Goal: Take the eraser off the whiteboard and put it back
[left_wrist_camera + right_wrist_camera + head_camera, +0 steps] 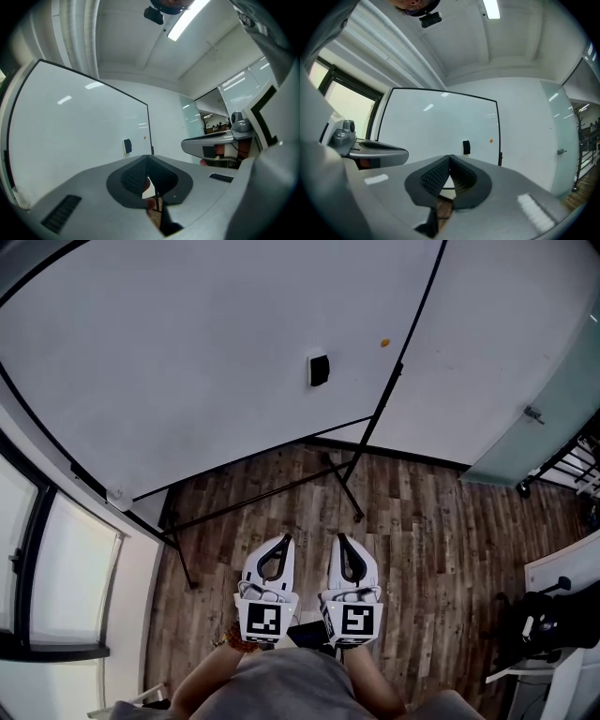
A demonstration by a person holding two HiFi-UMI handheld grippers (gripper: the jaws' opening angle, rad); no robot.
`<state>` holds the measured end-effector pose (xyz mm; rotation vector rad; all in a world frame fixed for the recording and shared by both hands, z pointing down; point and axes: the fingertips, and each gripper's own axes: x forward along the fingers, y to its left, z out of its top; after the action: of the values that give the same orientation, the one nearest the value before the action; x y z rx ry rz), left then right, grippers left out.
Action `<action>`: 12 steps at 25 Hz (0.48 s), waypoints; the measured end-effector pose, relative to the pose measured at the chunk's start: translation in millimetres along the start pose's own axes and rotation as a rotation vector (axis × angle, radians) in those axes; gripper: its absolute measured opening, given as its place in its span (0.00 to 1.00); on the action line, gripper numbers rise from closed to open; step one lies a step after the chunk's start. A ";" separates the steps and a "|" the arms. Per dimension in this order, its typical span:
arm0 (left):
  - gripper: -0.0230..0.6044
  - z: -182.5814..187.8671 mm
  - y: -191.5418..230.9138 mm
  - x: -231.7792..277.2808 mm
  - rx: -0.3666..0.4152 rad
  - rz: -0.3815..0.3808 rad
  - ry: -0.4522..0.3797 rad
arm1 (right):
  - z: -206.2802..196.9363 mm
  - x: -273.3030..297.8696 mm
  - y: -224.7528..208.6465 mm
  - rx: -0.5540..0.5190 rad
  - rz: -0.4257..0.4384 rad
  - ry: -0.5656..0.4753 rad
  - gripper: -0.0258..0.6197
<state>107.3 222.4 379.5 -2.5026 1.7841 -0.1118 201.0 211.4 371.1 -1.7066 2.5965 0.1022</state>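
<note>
White big whiteboard (187, 362) stands far ahead of the white left gripper (281, 545) and right gripper (341, 545), jaws squeezed together on nothing, so the small black block eraser (319, 370) on it could get bumped off unless they open.

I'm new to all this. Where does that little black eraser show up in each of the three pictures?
Head view: the eraser sits on the whiteboard, just right of centre in the upper part.
Left gripper view: eraser left of centre, a little below the middle.
Right gripper view: eraser near centre, a little below the middle.
Shared landmark: the orange dot on the whiteboard, just up and right of the eraser.
</note>
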 end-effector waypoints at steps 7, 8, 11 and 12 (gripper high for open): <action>0.05 -10.0 4.5 26.6 -0.021 0.034 0.017 | -10.3 29.4 -16.8 0.004 0.039 0.013 0.06; 0.05 -11.0 5.8 29.9 -0.027 0.035 0.018 | -11.3 33.1 -17.2 -0.003 0.044 0.016 0.06; 0.05 -14.8 14.8 41.8 -0.040 0.034 0.009 | -14.5 46.1 -17.4 -0.020 0.046 0.024 0.06; 0.05 -16.5 18.1 46.8 -0.044 0.031 0.006 | -16.5 50.5 -17.9 -0.020 0.041 0.025 0.06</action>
<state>103.8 172.1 395.2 -2.5055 1.8463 -0.0798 197.5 156.9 383.7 -1.6717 2.6583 0.1093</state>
